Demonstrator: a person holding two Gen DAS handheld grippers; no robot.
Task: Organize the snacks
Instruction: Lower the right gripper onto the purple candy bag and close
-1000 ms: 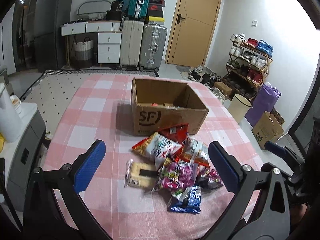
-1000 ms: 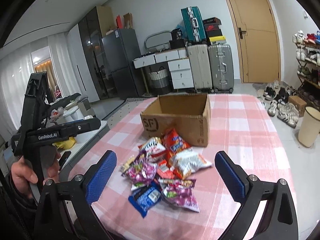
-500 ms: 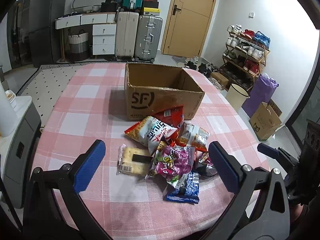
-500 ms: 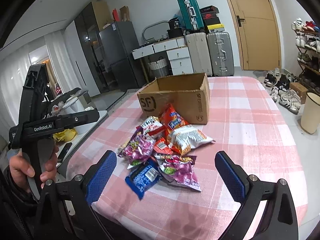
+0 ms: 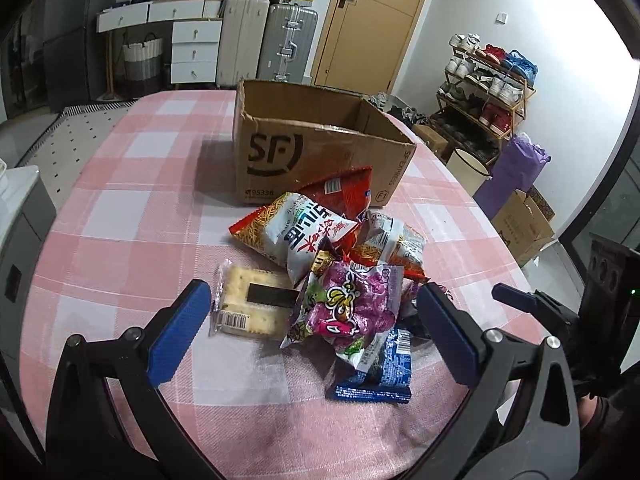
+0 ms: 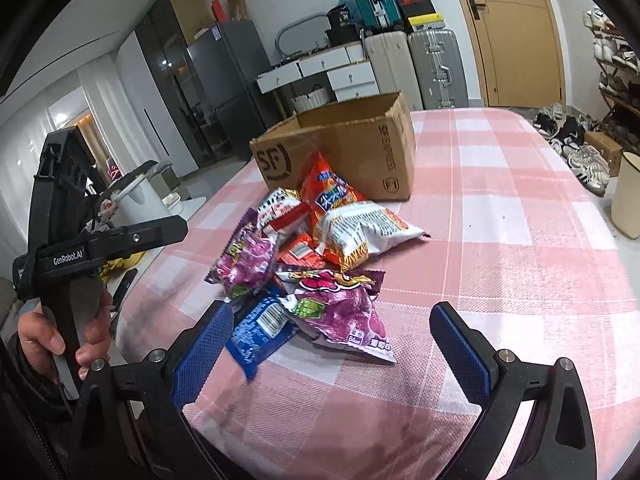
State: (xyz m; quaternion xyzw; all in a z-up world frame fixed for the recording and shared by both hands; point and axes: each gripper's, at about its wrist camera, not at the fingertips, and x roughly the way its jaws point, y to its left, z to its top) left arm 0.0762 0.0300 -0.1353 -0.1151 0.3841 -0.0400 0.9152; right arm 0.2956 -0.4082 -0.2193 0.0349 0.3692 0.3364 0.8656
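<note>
Both grippers have closed in on the snack pile (image 5: 340, 276) heaped before the cardboard box (image 5: 316, 144) on the counter (image 5: 120, 216), jaws wide open and empty; packets look light, crinkly, slippery, so pinch a sealed edge.

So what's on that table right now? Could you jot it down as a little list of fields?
surface: table with pink checked cloth
container: open SF cardboard box, upright, behind the pile
snacks: heap of packets in front of the box
nearest left gripper: clear cracker pack, purple candy bag
nearest right gripper: blue packet
left gripper: open, empty
right gripper: open, empty
</note>
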